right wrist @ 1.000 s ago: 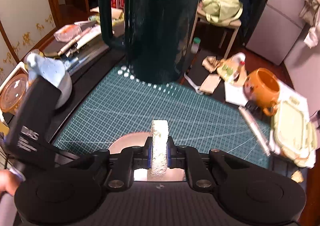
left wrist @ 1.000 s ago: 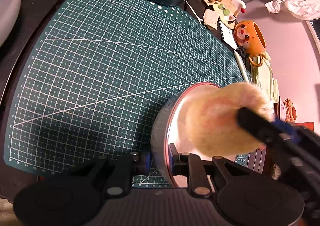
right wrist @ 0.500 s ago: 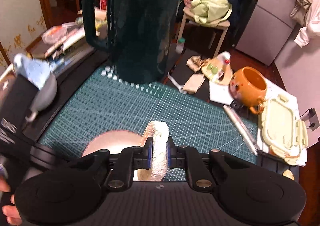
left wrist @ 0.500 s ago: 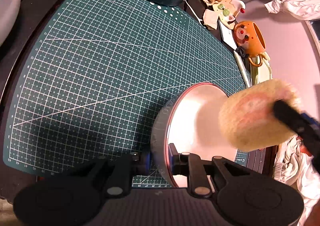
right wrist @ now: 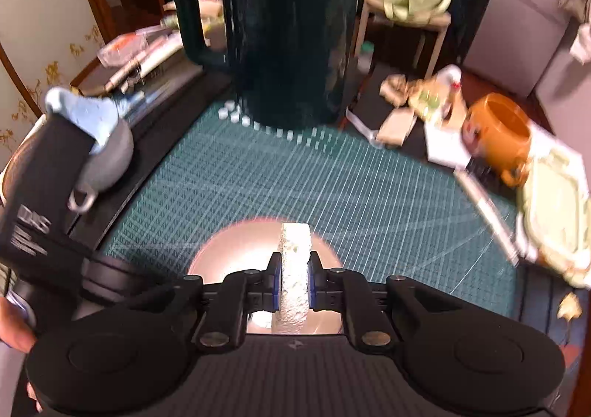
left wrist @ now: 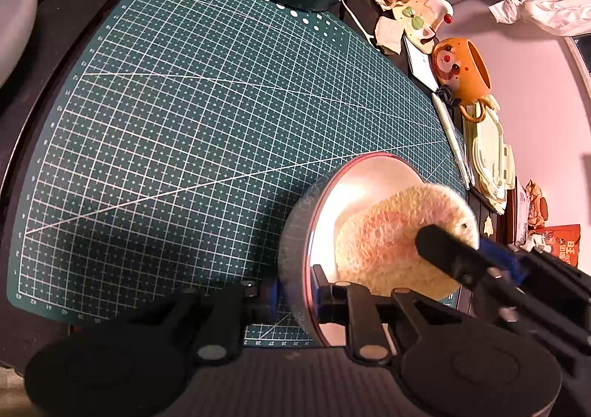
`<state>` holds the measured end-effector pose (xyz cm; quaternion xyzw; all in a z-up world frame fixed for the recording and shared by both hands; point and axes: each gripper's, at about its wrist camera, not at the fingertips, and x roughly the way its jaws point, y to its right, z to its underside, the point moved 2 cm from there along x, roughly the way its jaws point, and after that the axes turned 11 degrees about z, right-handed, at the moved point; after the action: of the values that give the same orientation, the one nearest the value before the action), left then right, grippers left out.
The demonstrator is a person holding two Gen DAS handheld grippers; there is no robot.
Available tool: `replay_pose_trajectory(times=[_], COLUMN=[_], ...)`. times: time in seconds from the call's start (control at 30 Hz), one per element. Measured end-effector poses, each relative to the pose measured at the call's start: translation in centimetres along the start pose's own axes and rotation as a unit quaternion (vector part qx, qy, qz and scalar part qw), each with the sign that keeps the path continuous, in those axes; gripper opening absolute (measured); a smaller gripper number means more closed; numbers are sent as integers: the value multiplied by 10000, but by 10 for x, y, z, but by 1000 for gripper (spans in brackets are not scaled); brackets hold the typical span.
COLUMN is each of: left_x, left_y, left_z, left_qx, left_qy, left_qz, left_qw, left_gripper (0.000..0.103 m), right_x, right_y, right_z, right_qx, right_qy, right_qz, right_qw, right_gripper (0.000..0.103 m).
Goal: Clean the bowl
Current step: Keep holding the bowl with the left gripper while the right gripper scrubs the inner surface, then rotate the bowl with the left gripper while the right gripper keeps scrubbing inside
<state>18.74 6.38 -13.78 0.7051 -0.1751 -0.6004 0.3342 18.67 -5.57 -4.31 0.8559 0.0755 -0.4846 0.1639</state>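
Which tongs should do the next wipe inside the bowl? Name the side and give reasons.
Right. The right tongs are already shut on the sponge, which sits inside the bowl. The left tongs are clamped on the bowl's rim, steadying it on the cutting mat.

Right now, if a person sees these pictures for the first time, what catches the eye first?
First, the pale round sponge, pinched by the right gripper and set inside the shiny metal bowl, whose rim the left gripper clamps at the near edge of the green cutting mat. Next, the big dark kettle at the mat's far edge, and the orange mug with a painted face to the right.
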Motion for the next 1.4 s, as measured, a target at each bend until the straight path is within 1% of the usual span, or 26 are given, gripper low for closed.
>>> replay_pose_trajectory(times=[0.13, 0.23, 0.27, 0.43, 0.53, 0.6, 0.77, 0.8, 0.87, 0.9, 0.93, 1.0, 1.1, 1.13, 1.17, 1.2, 1.23, 1.27, 1.3, 1.33, 1.37, 1.4], left_x=[1, 1, 0, -1, -1, -1, -1, -1, -1, 0, 0, 1, 2, 2, 1, 0, -3, -6, -13, -18, -21, -24], left_y=[1, 1, 0, 0, 2, 2, 3, 3, 3, 3, 4, 6, 7, 7, 7, 7, 6, 6, 6, 5, 3, 1], left_z=[0, 0, 1, 3, 3, 4, 5, 5, 4, 4, 4, 4, 3, 3, 3, 4, 4, 4, 4, 6, 7, 10], left_qx=[5, 4, 6, 25, 29, 34, 47, 45, 40, 42, 54, 95, 96, 70, 31, -7, -65, -135, -276, -421, -528, -779], left_qy=[3, 6, 7, 21, 40, 55, 58, 58, 60, 60, 59, 56, 64, 73, 85, 97, 131, 179, 284, 370, 408, 433], left_qz=[-9, -9, -14, -53, -76, -87, -96, -96, -96, -101, -117, -155, -174, -185, -201, -217, -270, -347, -433, -451, -416, -277], left_qw=[10000, 10000, 10000, 10000, 10000, 9999, 9999, 9999, 9999, 9999, 9999, 9998, 9998, 9998, 9998, 9997, 9995, 9991, 9983, 9974, 9969, 9956], left_gripper=[17, 17, 17, 17, 17, 17, 17, 17, 17, 17, 17, 16, 16, 16, 18, 23, 32, 37, 46, 49, 50, 50], right_x=[-3, -18, -24, -51, -55, -50, -24, -19, -12, -11, -12, -16, -24, -31, -36, -42, -46, -52, -55, -61, -66, -68], right_y=[3, 7, 9, 14, 13, 9, 4, 3, 0, -2, -5, -9, -7, -4, -2, 1, 4, 7, 9, 12, 13, 14], right_z=[1, -4, -6, -15, -15, -13, -3, 0, 4, 5, 7, 9, 7, 5, 4, 3, 2, 1, 1, 0, 0, 0], right_qx=[-271, -307, -296, 52, 333, 430, 751, 784, 587, 452, 164, -181, -209, -134, -59, 43, 94, 185, 232, 308, 344, 354], right_qy=[-15, 176, 245, 501, 373, 259, -130, -213, -276, -235, -113, 112, 379, 514, 576, 653, 689, 750, 776, 819, 859, 883], right_qz=[471, 613, 651, 527, 369, 268, 59, 41, 290, 435, 712, 930, 978, 888, 836, 767, 722, 643, 599, 515, 461, 451], right_qw=[9985, 9975, 9971, 9973, 9981, 9984, 9971, 9967, 9975, 9978, 9973, 9954, 9943, 9946, 9948, 9949, 9950, 9949, 9949, 9948, 9946, 9944], right_gripper=[12, 12, 12, 12, 12, 12, 12, 12, 12, 12, 12, 12, 12, 12, 12, 12, 12, 12, 12, 12, 12, 12])
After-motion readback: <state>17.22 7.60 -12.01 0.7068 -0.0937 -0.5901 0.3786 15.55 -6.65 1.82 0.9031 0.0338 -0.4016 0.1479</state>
